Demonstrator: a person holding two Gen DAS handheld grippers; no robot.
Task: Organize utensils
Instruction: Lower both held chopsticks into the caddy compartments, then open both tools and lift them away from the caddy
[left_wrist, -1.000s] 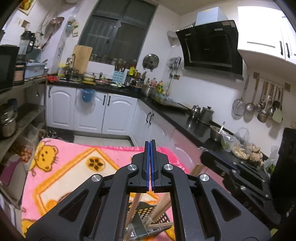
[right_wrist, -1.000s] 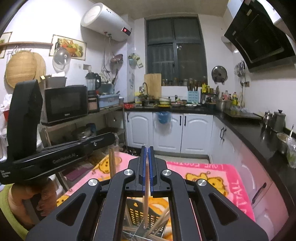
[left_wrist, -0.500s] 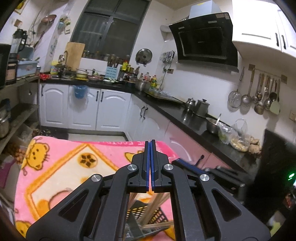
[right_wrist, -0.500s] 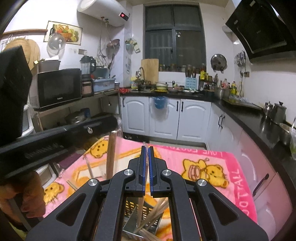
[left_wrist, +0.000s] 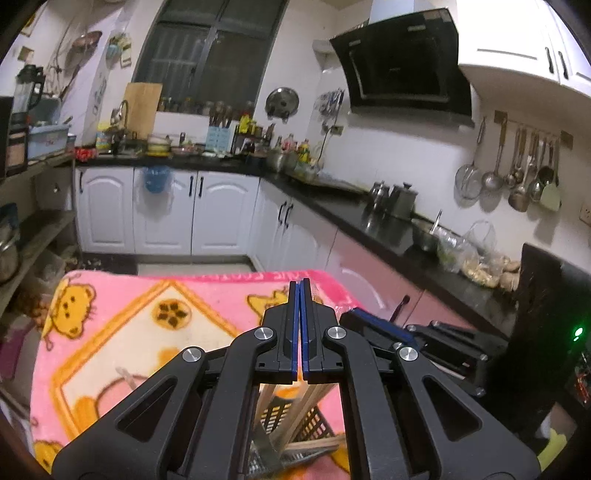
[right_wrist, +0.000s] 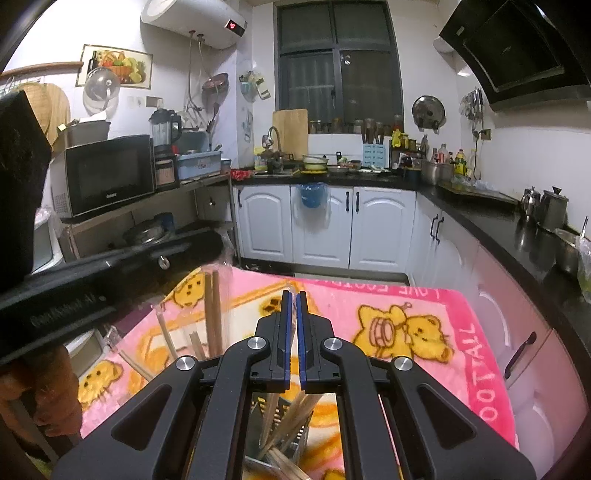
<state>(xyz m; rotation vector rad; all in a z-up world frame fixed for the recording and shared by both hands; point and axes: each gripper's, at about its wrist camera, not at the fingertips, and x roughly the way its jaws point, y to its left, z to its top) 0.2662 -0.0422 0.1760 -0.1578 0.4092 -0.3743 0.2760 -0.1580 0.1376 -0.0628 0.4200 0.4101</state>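
A dark slotted utensil basket (left_wrist: 295, 424) stands on the pink blanket (left_wrist: 122, 332), with several wooden chopsticks (left_wrist: 306, 406) leaning in it; it also shows in the right wrist view (right_wrist: 291, 417). My left gripper (left_wrist: 299, 291) is shut, and it holds a chopstick (right_wrist: 212, 310) upright, seen in the right wrist view. My right gripper (right_wrist: 291, 299) is above the basket, jaws nearly closed with a small gap and nothing between them. More chopsticks (right_wrist: 166, 332) lie on the blanket at the left.
Black counters (left_wrist: 369, 218) with pots run along the right wall. White cabinets (right_wrist: 325, 225) stand at the back. A shelf with a microwave (right_wrist: 107, 173) is at the left. The blanket's far edge (right_wrist: 369, 288) drops to the floor.
The right gripper let go of the chopstick it held, which now stands in the basket. Both grippers moved lower and closer over the blanket.
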